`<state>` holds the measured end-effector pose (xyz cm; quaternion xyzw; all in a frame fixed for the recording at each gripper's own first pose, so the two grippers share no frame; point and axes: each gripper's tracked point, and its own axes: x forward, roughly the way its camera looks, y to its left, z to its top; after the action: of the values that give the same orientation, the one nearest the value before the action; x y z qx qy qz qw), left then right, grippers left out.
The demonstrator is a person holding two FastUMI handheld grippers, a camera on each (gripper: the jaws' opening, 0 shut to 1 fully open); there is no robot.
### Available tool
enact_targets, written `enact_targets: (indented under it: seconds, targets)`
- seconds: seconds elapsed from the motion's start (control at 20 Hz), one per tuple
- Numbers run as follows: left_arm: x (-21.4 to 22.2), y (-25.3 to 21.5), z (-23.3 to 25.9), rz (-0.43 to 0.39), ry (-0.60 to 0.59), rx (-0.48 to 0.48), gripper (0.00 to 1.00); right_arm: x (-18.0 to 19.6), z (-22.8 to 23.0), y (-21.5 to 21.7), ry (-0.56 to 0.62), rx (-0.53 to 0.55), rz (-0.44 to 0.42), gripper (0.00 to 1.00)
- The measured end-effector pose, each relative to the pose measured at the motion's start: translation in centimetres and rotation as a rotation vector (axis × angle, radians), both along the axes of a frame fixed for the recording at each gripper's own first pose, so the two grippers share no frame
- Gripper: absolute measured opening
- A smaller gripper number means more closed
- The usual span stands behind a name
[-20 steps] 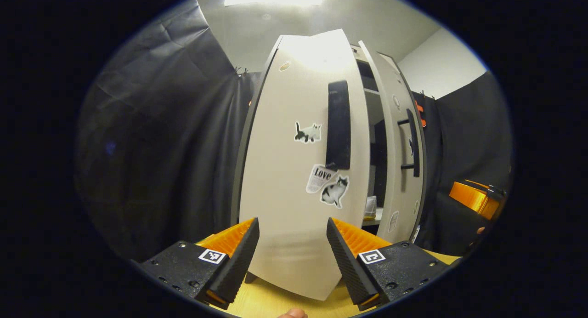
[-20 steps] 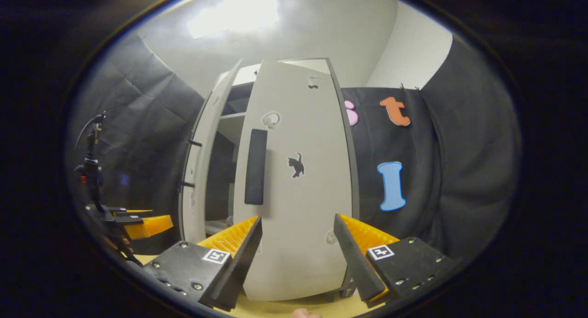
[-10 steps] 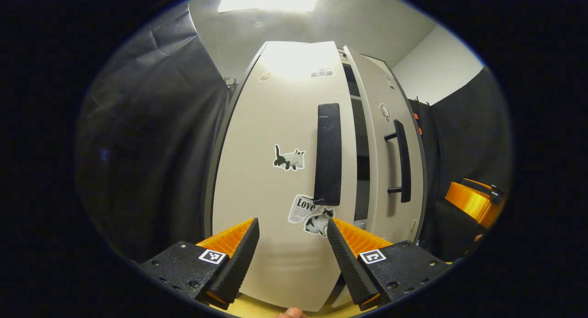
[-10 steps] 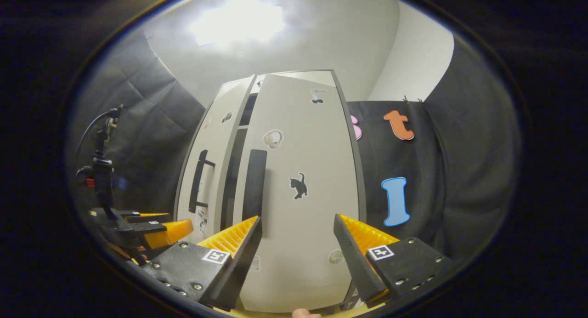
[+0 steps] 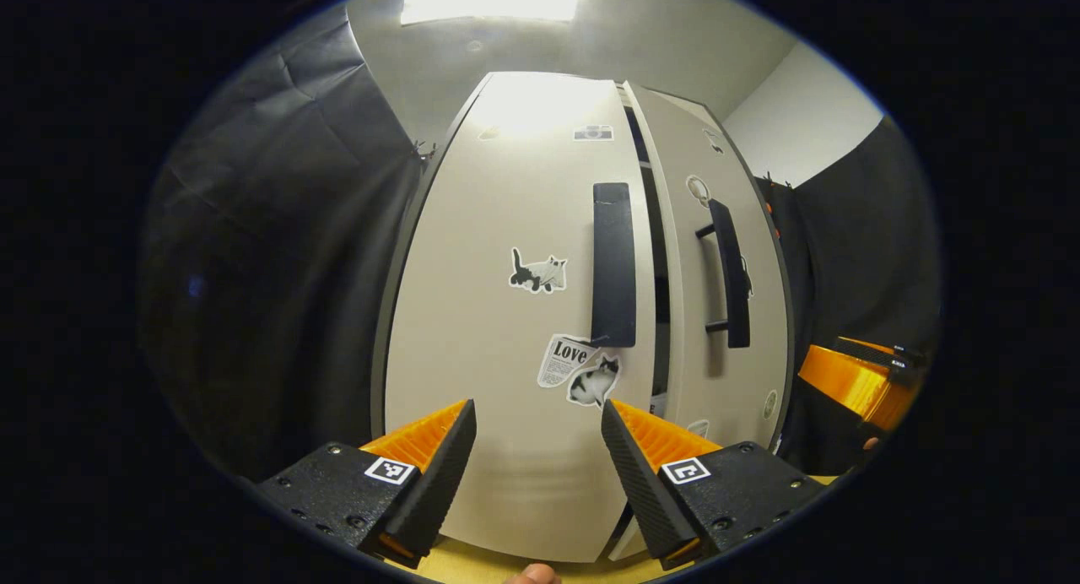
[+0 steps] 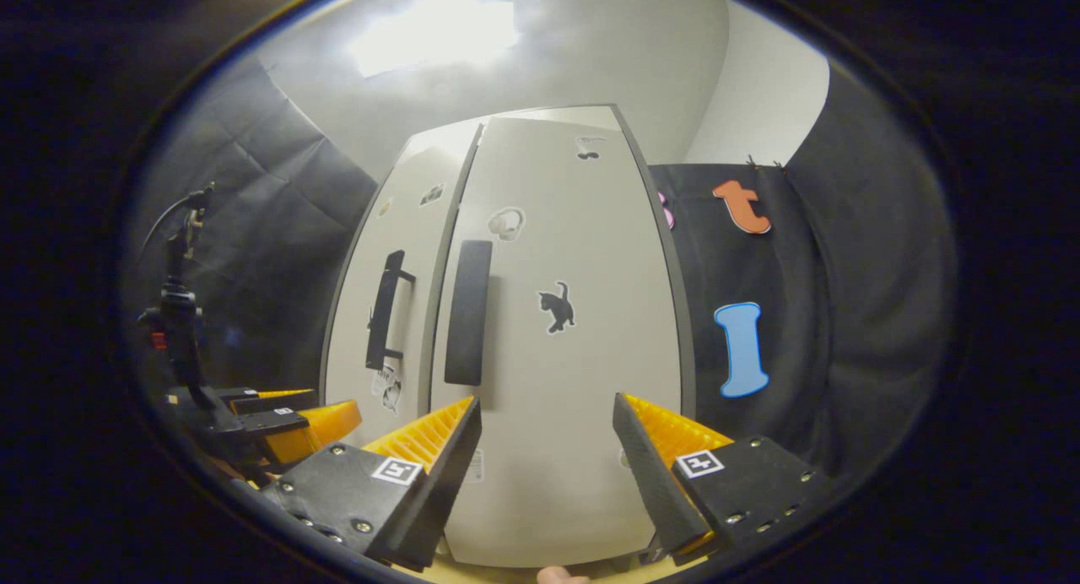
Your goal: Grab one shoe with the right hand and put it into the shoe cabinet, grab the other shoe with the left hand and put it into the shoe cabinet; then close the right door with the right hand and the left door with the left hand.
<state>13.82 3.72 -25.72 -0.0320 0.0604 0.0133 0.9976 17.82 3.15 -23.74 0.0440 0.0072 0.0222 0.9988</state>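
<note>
A: Status? Which step?

B: Last one, by my read: closing the doors. Shoes aren't visible, presumably inside the shoe cabinet [image 5: 506,314]. In the left gripper view the left door [image 5: 506,398] sits nearly flush, with a thin dark slit between it and the right door [image 5: 726,381]. In the right gripper view the right door [image 6: 574,415] looks shut or very close to it.

A: Claws?

B: Left gripper [image 5: 538,462]: jaws spread wide, nothing between them, pointed square at the lower left door. Right gripper [image 6: 547,466]: same, wide and empty, facing the right door's lower panel. (Can't tell whether either fingertip touches the panel; the fisheye hides the gap.)

A: Next move?

B: Judgement only: a short flat push on the left door near its handle [image 5: 613,263] edge to close the slit. No grasp needed. Push low and straight so the door doesn't bounce back.

A: Any text or brands?

B: One sticker [image 5: 564,360] under the left handle reads "Love", newspaper style, with a cat sticker [image 5: 594,381] beside it. Another cat [image 5: 538,272] sits mid-door, and a black cat silhouette [image 6: 557,305] is on the right door. Other stickers are too small to read. No brand visible.
</note>
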Motion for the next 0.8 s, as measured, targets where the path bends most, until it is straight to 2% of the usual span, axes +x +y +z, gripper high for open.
enact_targets:
  seconds: [0.15, 0.25, 0.35, 0.8]
  targets:
    - [0.2, -0.4, 0.0, -0.007, -0.009, 0.003, 0.89, 0.0, 0.3, 0.3, -0.011, 0.023, 0.012, 0.93]
    - [0.2, -0.4, -0.5, -0.009, 0.009, 0.011, 0.91, 0.0, 0.4, 0.6, -0.016, 0.023, 0.025, 0.93]
    - [0.3, -0.1, -1.0, 0.003, 0.028, 0.023, 0.89, -0.1, 0.4, 0.7, -0.016, 0.014, 0.024, 0.93]
    - [-0.6, 1.4, -1.6, 0.051, 0.062, 0.052, 0.91, -0.2, 0.6, 1.1, -0.013, 0.005, 0.021, 0.93]
